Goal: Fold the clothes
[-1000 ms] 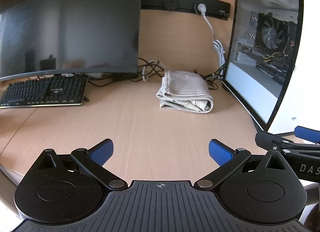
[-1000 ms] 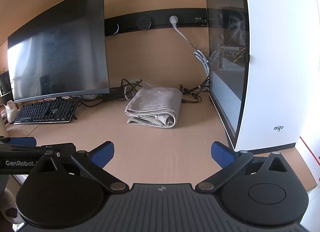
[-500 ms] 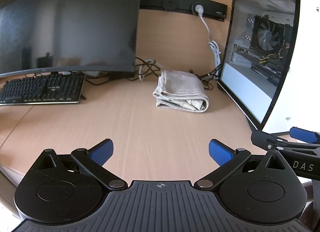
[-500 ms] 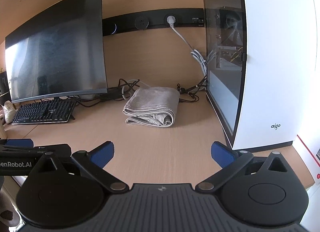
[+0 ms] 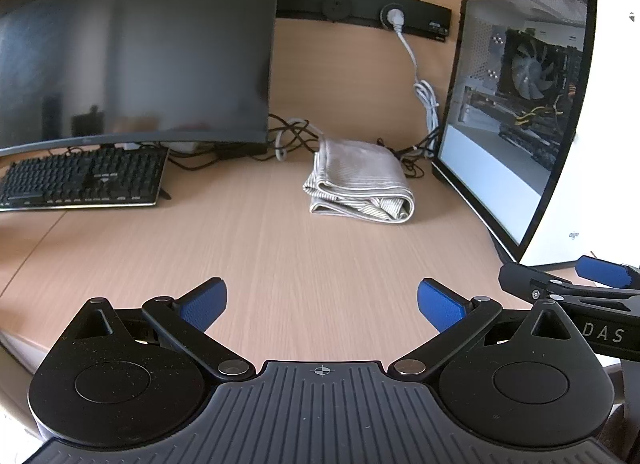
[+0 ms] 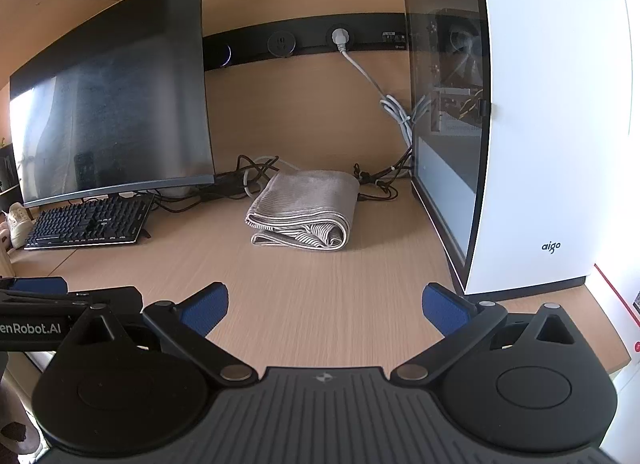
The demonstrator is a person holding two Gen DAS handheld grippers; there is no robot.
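I see the folded garment [image 5: 360, 183] lying on the desk [image 5: 280, 264] btwn the monitor [image 5: 132, 47] and the PC case [image 5: 520, 123], cables [image 5: 292, 135] just behind it. Keyboard [image 5: 80, 179] sits under the monitor, well apart from the garment. My L gripper [image 5: 322, 302]: jaws wide, nothing held, above bare desk near the front edge. My R gripper [image 6: 325, 304]: jaws wide, nothing held, beside the L unit. Both are well short of the garment.

Folded garment [image 5: 360, 183]: ribbed, striped grey cloth. Desk [image 5: 280, 256]: matt light wood grain. Monitor [image 5: 132, 51]: glossy dark screen. Computer case [image 6: 552, 123]: smooth white, glass side.
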